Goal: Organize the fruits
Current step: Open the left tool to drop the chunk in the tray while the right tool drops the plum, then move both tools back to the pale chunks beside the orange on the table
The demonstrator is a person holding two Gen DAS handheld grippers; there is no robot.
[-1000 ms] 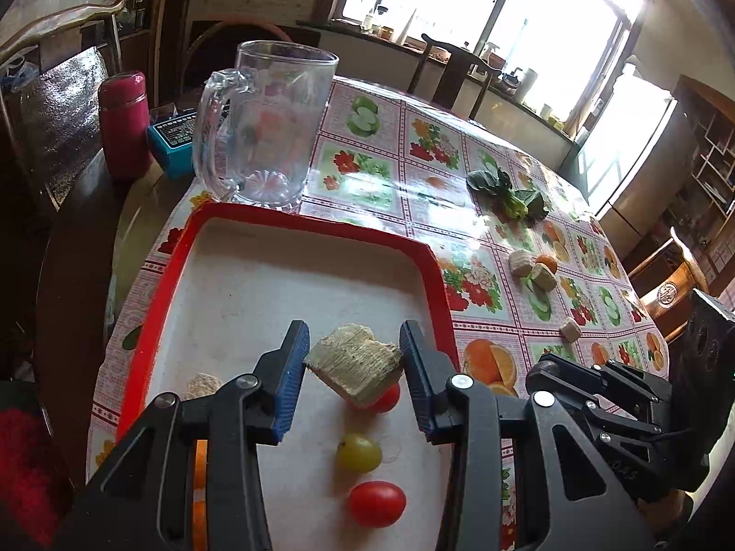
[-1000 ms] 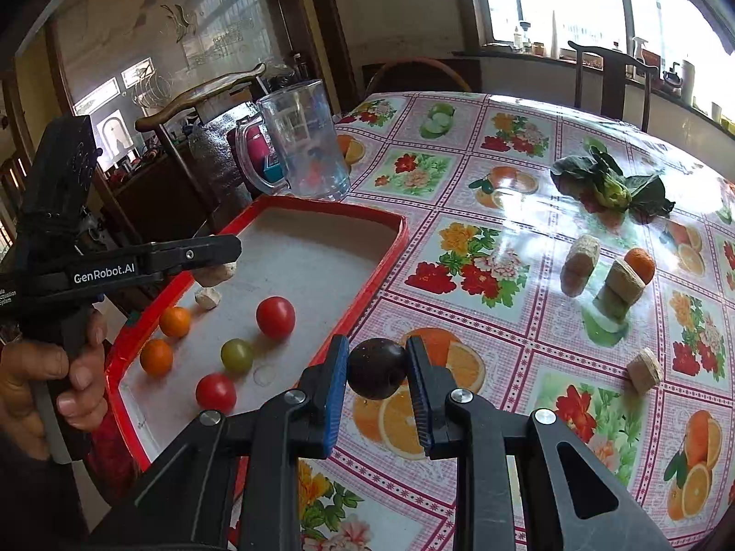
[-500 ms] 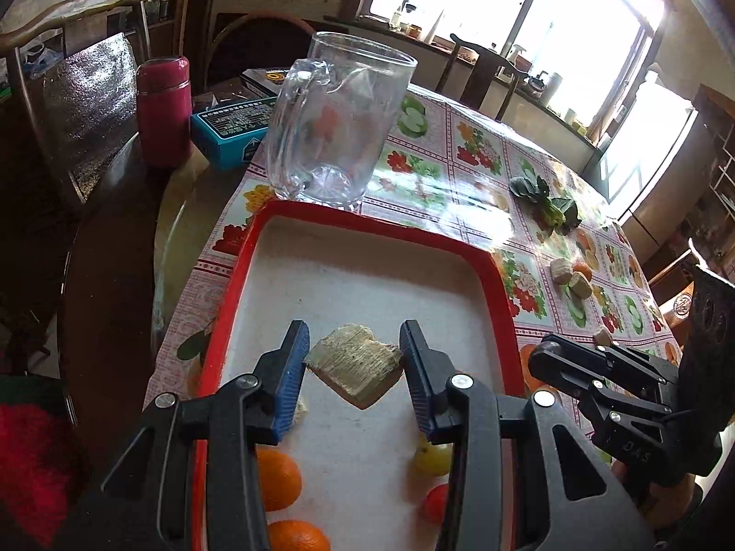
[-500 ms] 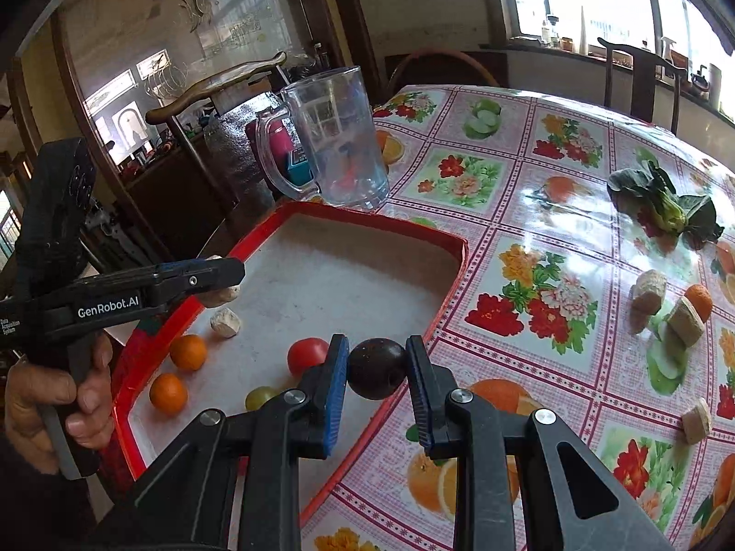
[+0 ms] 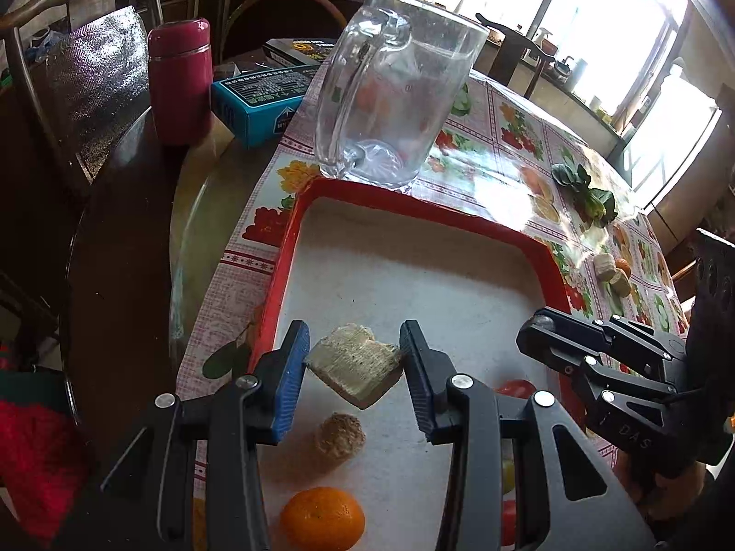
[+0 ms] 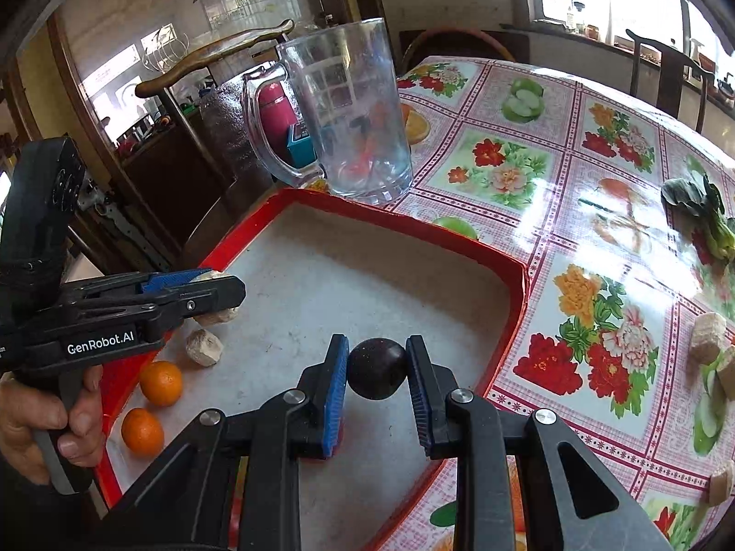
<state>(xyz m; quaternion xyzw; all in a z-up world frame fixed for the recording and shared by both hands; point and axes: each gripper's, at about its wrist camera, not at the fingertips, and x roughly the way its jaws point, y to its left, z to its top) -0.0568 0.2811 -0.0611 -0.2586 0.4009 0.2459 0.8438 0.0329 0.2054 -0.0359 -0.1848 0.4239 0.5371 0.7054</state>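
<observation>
Left wrist view shows the left tongs (image 5: 353, 367) clamped on a pale, rough wedge-shaped chunk (image 5: 354, 369) held above the near half of a red-rimmed tray (image 5: 415, 199), with a small beige lump (image 5: 340, 436) and an orange (image 5: 322, 519) lying on the tray below. Right wrist view shows the right tongs (image 6: 376, 369) gripping a dark round fruit (image 6: 376, 368) over the tray, 2 oranges (image 6: 161, 383) at its near left. A clear glass mug (image 6: 342, 115) stands on the flowered table (image 6: 528, 170) just beyond the tray's far edge.

oranges (image 6: 161, 383) 2 | dark plum (image 6: 376, 368) 1 | glass mug (image 6: 344, 110) 1 | tray (image 6: 413, 229) 1
</observation>
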